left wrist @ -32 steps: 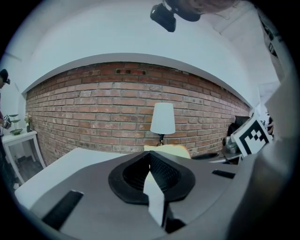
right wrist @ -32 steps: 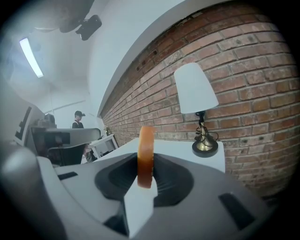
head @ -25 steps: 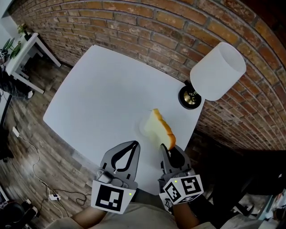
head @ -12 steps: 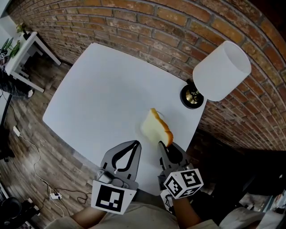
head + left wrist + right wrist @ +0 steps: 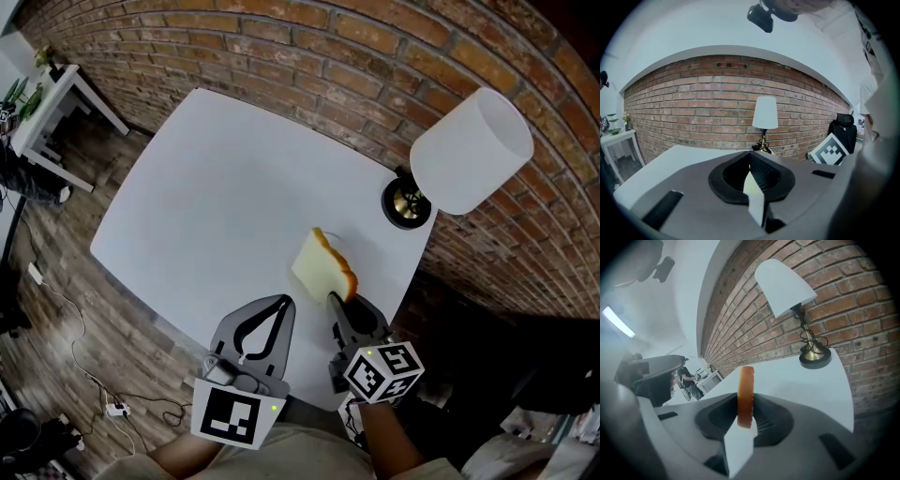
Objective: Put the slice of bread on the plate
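Bread slice (image 5: 320, 266) corner inside hand-held gripper (image 5: 337, 303)

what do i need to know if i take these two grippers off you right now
Left gripper: jaws together, nothing in them, held over the near edge of the white table.
Right gripper: shut on the slice of bread, gripped at its near end, with the slice standing on edge above the table, not far from the lamp.
Plate: I cannot pick it out for sure against the white tabletop. Find it before you lower.
Done: the bread is gripped and carried.
Left: lay the slice on the plate, open the right jaws, draw back.
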Demonstrator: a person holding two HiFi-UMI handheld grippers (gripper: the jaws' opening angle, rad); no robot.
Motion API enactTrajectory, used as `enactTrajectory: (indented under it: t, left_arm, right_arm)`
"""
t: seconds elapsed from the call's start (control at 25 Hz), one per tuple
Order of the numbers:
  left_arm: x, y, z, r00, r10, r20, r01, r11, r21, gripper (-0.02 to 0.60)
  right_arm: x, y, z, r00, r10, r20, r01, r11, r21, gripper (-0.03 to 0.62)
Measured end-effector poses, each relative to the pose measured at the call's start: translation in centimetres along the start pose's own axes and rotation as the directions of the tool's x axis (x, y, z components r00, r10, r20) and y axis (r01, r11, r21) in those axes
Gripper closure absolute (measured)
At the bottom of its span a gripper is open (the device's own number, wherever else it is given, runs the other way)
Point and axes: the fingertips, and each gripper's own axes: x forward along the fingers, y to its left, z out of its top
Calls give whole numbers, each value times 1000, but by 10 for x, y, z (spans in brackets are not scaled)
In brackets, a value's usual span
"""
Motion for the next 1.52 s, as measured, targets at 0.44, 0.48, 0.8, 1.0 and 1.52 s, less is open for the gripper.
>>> enactTrajectory:
  t: [0.44, 0.48, 0.8, 1.0, 1.52]
  left_arm:
    - [-2, 4, -2, 1000, 1, 2, -1, 1000, -3, 572]
    - [-2, 4, -2, 1000, 1, 1, -1, 1000, -2, 572]
    - [0, 4, -2, 1000, -6, -4, 6, 1000, 1, 572]
    - [2, 0, -2, 1000, -14, -5, 14, 1000, 3, 572]
    - [15, -5, -12, 999, -25, -29, 24, 1000, -13, 572]
  right_arm:
    - [16, -8, -10, 1000, 22, -14, -20, 996, 91, 500]
    - [17, -9, -11, 1000, 25, -17, -23, 995, 99, 500]
    - [24, -14, -21, 999, 43, -33, -37, 983, 178, 500]
    - [26, -22, -23, 998, 48, -27, -40, 971, 235, 500]
    - [31, -37, -31, 998, 54, -21, -43, 934, 355, 500]
